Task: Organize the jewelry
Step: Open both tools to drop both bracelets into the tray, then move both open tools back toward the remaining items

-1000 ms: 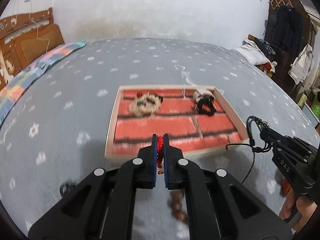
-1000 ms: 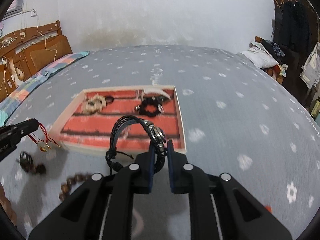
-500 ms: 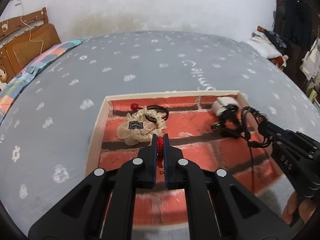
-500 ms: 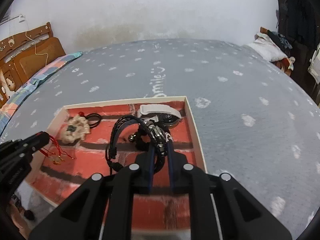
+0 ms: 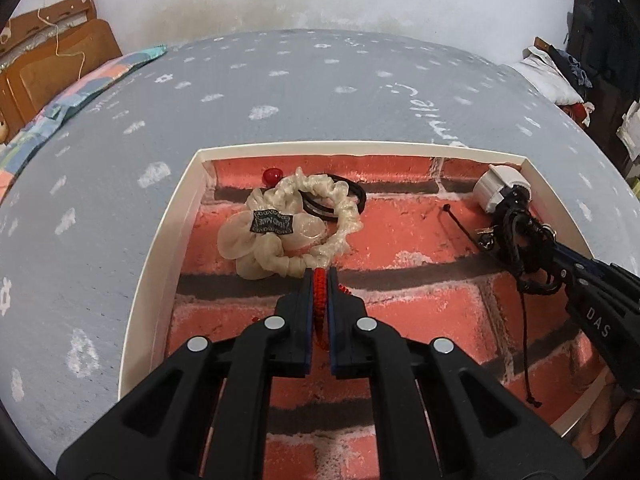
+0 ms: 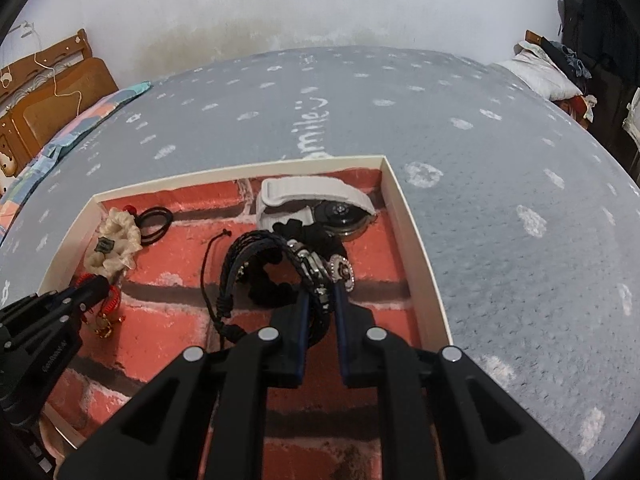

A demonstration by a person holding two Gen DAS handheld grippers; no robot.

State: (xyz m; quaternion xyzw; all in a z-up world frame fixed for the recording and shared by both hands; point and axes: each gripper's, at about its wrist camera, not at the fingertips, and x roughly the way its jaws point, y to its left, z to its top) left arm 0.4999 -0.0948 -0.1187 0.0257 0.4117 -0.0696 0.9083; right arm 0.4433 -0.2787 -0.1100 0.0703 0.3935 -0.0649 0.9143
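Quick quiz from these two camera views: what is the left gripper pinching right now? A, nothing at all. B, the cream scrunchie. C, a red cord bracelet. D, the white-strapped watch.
C: in the left wrist view the left gripper is shut on the red cord bracelet, just short of the cream scrunchie lying in the tray.

Inside the shallow white-walled tray with a red brick-print floor (image 5: 160, 240), the cream ruffled fabric scrunchie (image 5: 280, 232) and the black elastic hair ties (image 5: 344, 200) are crowding the far left corner, while the white-strapped watch (image 6: 312, 200) is filling the far right corner. The brick floor between them is lying bare, and so is the near half of the tray. The grey bed cover with white flower marks (image 6: 520, 160) is spreading open beyond the tray's right wall.
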